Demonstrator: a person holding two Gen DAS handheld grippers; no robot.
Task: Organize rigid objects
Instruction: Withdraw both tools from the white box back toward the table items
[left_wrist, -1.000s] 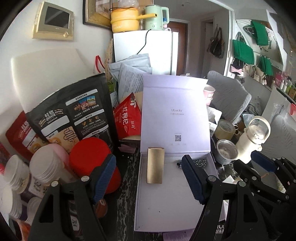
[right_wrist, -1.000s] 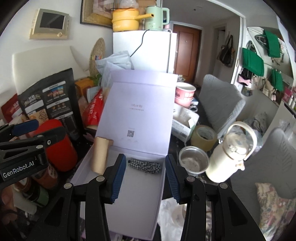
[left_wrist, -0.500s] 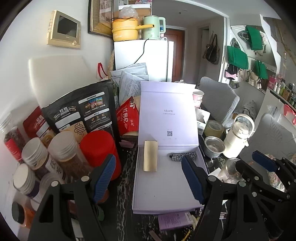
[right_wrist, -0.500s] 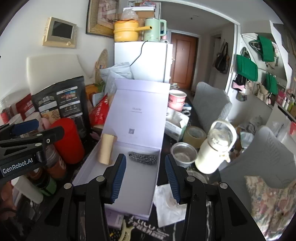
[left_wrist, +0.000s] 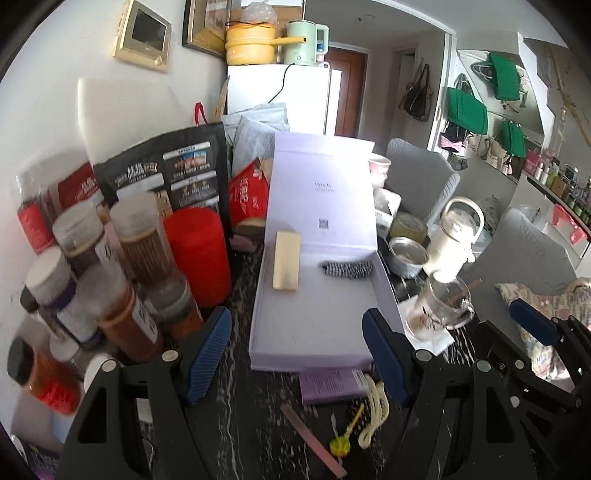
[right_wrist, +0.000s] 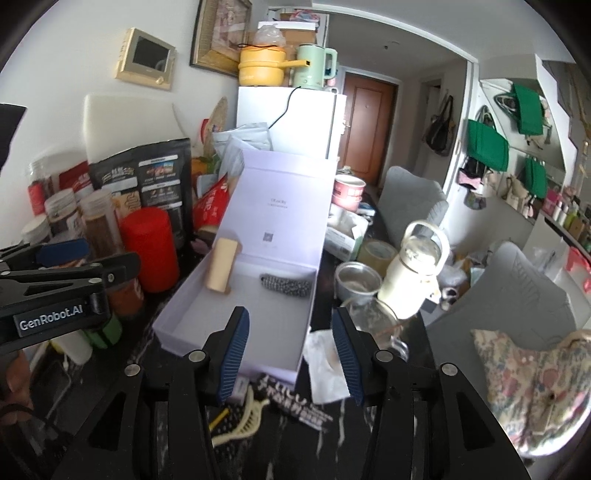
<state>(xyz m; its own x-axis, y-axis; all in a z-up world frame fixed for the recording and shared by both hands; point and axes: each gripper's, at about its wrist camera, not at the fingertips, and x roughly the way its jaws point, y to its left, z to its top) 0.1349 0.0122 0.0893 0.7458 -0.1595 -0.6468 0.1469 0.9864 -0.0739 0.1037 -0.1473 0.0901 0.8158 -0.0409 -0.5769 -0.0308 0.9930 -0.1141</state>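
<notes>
1. Here, a pale lilac box (left_wrist: 325, 325) is lying open on a cluttered dark table (left_wrist: 243, 424), its lid (right_wrist: 280, 206) standing upright at the far end.
2. A gold bar (left_wrist: 286, 260) is resting in the box's far left corner, and a black-and-white checked roll (left_wrist: 347, 268) is lying apart from it, toward the far right.
3. The left gripper (left_wrist: 297, 354) is hovering over the box's near edge with nothing between its blue pads (left_wrist: 208, 350); its jaws are standing wide apart, and both items are sitting well beyond them.
4. The right gripper (right_wrist: 291, 356) is hanging over the box's near right corner, its jaws opening and gripping nothing, with the checked roll (right_wrist: 286, 284) lying ahead of the gap.
5. A cream comb (right_wrist: 242, 421) and a yellow stick (left_wrist: 349, 434) are lying on the table in front of the box.
6. A red canister (left_wrist: 199, 254) and brown jars (left_wrist: 136, 240) are crowding the box's left side.
</notes>
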